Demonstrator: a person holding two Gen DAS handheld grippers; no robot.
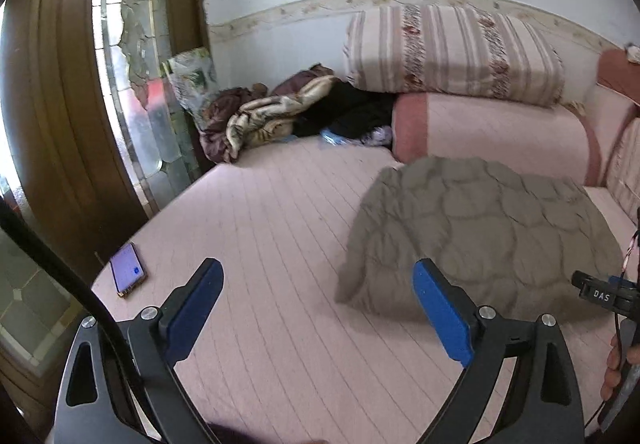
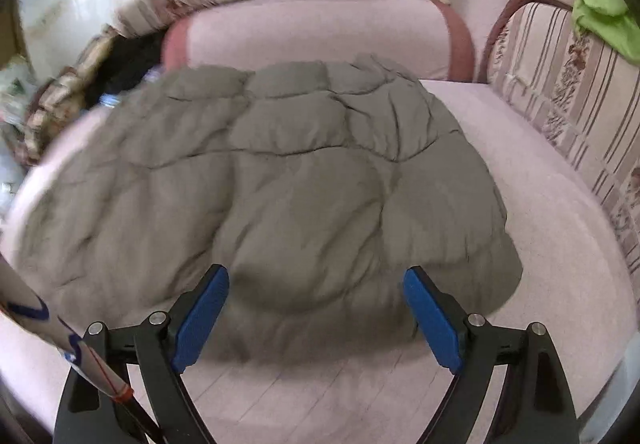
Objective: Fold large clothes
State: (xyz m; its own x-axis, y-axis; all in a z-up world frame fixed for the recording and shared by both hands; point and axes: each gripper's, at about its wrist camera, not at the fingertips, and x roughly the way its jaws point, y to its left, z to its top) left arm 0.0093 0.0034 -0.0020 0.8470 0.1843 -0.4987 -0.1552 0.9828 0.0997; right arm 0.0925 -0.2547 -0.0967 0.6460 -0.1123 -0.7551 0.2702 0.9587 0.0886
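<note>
Home bedroom: bed (image 1: 280, 244), stacked quilts (image 1: 452, 47).

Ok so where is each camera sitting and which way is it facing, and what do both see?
Left wrist: on the left gripper, jaws open and empty, angled down across the bed toward a phone and a glass door; fingers of a hand show at right.
Right wrist: on the right gripper, jaws open, tilted down over the grey quilted garment.
Shared: the garment, bed, striped bedding.
</note>
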